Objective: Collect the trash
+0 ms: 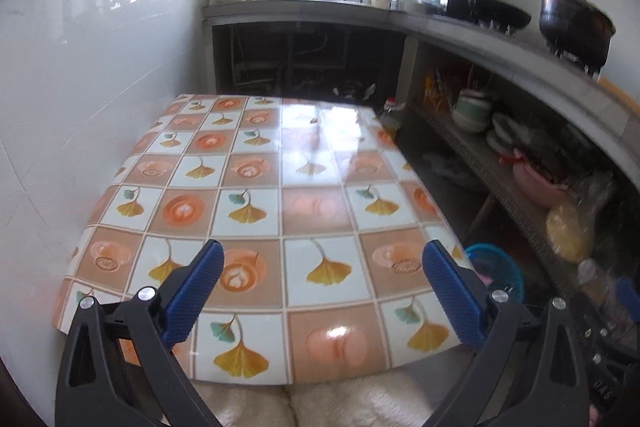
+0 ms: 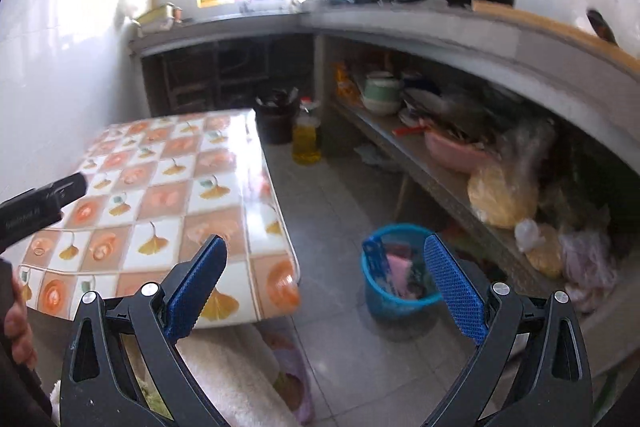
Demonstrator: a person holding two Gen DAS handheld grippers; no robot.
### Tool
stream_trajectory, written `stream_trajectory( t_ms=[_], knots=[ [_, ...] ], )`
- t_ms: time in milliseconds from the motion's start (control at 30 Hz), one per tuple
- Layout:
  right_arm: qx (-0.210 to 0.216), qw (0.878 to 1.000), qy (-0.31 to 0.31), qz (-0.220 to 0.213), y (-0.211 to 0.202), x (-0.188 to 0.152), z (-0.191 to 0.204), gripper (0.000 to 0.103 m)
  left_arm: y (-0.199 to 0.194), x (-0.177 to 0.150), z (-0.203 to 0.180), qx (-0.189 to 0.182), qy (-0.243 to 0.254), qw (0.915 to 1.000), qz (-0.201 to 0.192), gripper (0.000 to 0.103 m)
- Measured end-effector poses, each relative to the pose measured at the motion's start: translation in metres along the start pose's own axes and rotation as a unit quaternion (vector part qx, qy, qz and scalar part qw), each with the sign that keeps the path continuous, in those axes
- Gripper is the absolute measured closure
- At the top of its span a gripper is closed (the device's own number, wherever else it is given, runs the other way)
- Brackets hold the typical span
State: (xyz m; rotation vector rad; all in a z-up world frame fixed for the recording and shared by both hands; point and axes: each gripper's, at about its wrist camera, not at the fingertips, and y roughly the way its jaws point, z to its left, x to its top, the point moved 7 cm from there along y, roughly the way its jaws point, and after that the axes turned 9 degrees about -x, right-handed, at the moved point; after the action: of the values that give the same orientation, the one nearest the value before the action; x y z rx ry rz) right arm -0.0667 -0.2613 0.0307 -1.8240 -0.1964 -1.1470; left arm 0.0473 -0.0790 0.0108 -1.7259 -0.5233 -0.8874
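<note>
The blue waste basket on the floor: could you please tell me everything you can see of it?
The blue waste basket is a small round plastic bin with a mesh-like wall, standing upright on the grey tiled floor between the table and the low shelf. It holds pink and blue wrappers. Nothing grips it.

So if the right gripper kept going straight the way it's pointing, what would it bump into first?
Probably the grey tiled floor, just beside the round blue plastic bin. The open right gripper holds nothing and tilts downward between that bin and the patterned table's edge. Depth is hard to judge here.
</note>
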Motion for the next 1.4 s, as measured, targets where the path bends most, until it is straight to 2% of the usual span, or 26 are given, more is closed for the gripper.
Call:
stream_trajectory(
  t_ms=[100, 233, 367, 867, 1400],
  knots=[
    [-0.029, 0.999, 0.001, 0.035, 0.010, -0.019, -0.004, 0.008, 0.008, -0.020, 0.000, 0.010, 0.006, 0.9993, 0.035, 0.006],
    [-0.049, 0.997, -0.007, 0.061, 0.020, -0.035, -0.008, 0.008, 0.018, -0.047, -0.006, 0.019, 0.029, 0.9961, 0.082, 0.006],
    [-0.058, 0.995, -0.004, 0.077, 0.025, -0.044, -0.013, 0.008, 0.022, -0.059, -0.007, 0.028, 0.034, 0.9937, 0.103, 0.006],
    [-0.065, 0.993, 0.002, 0.100, 0.032, -0.049, -0.022, 0.008, 0.026, -0.058, -0.010, 0.041, 0.046, 0.9908, 0.121, 0.006],
    [-0.070, 0.993, 0.004, 0.099, 0.032, -0.050, -0.026, 0.008, 0.027, -0.059, -0.019, 0.042, 0.062, 0.9894, 0.124, 0.006]
  ],
)
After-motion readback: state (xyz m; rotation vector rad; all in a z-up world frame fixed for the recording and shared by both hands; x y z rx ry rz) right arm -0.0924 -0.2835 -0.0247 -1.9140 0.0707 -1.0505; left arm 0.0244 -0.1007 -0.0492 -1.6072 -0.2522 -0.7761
